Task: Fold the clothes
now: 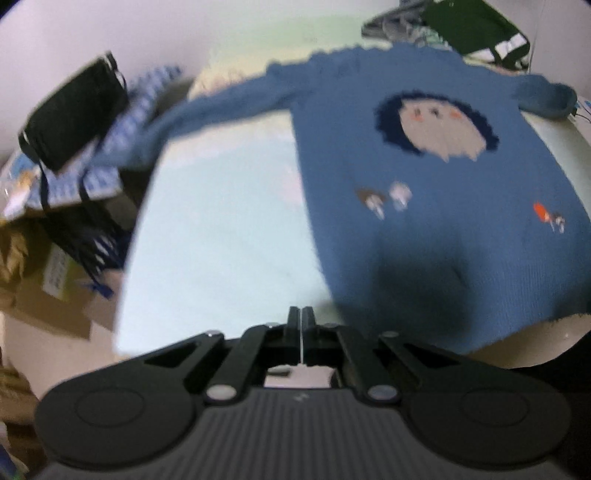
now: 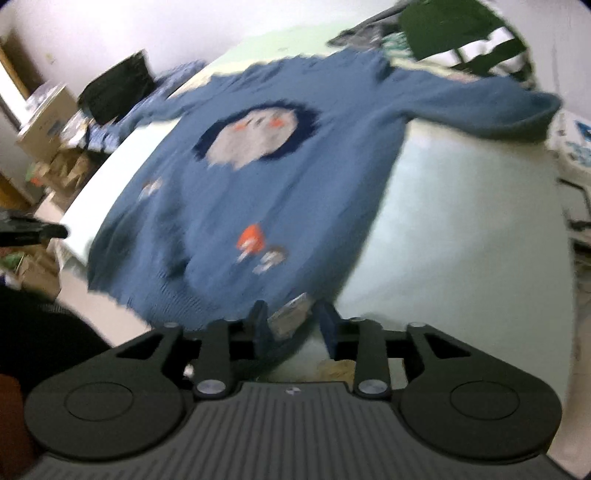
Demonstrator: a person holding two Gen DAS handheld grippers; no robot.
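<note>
A blue knitted sweater (image 1: 424, 206) with a white-and-navy hedgehog picture lies flat, front up, on a pale table (image 1: 221, 229). Both sleeves are spread out. My left gripper (image 1: 302, 314) is shut with nothing between its fingers. It hovers over bare table just left of the sweater's hem. In the right wrist view the sweater (image 2: 280, 192) fills the middle. My right gripper (image 2: 291, 314) stands open at the hem's right corner. A grey patch of the hem shows in the gap, and the pads do not press on it.
More clothes, a green one (image 1: 476, 26) among them, are piled at the table's far end. A black bag (image 1: 74, 114), blue checked cloth and cardboard boxes (image 1: 48, 288) crowd the floor to the left. Bare table (image 2: 461, 229) lies right of the sweater.
</note>
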